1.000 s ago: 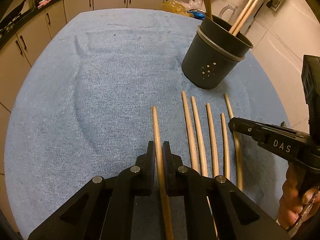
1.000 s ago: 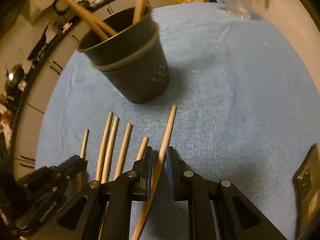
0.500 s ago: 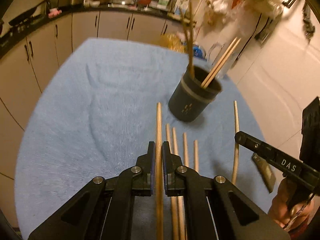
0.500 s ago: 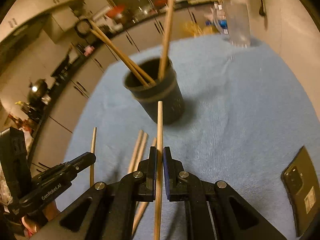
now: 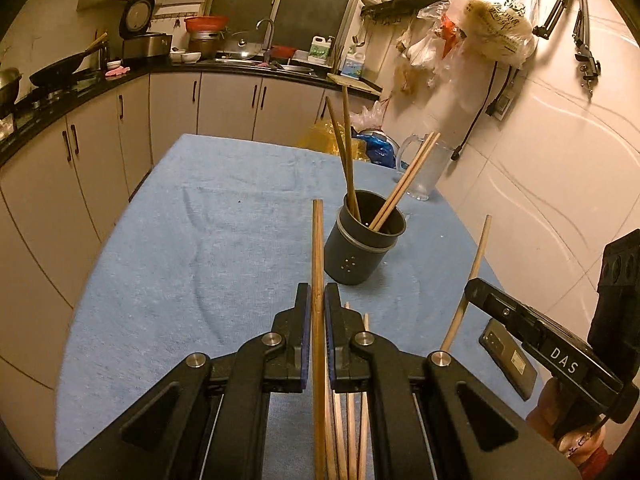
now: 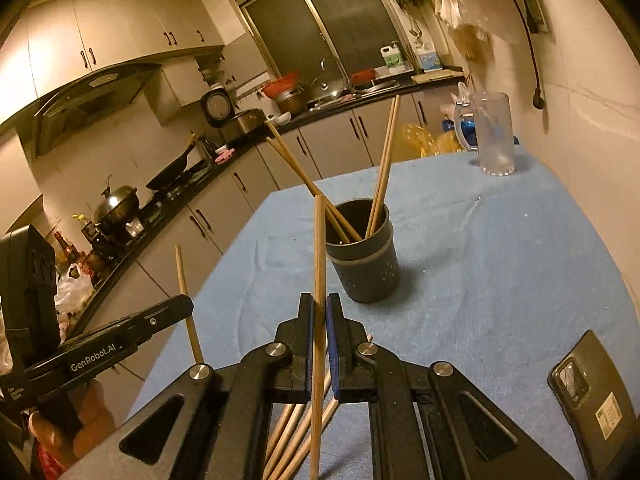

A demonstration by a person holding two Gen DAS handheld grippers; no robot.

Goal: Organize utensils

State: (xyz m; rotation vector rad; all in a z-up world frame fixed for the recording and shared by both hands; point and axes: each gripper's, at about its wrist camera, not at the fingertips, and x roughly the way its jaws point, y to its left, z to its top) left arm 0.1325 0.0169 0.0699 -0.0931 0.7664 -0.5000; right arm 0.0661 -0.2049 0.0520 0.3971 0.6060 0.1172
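Your left tool [image 5: 316, 312] and right tool [image 6: 319, 316]: each clamps one chopstick [image 5: 318, 248] above the counter [image 5: 200, 240], near holder [image 5: 362, 252]

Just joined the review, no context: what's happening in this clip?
A person with two handheld grippers is sorting chopsticks into a dark holder on a blue-clothed table. The left gripper is shut on one chopstick, the right gripper on another, both raised off the cloth. Four chopsticks already stand in the holder; a few more lie loose on the cloth below.
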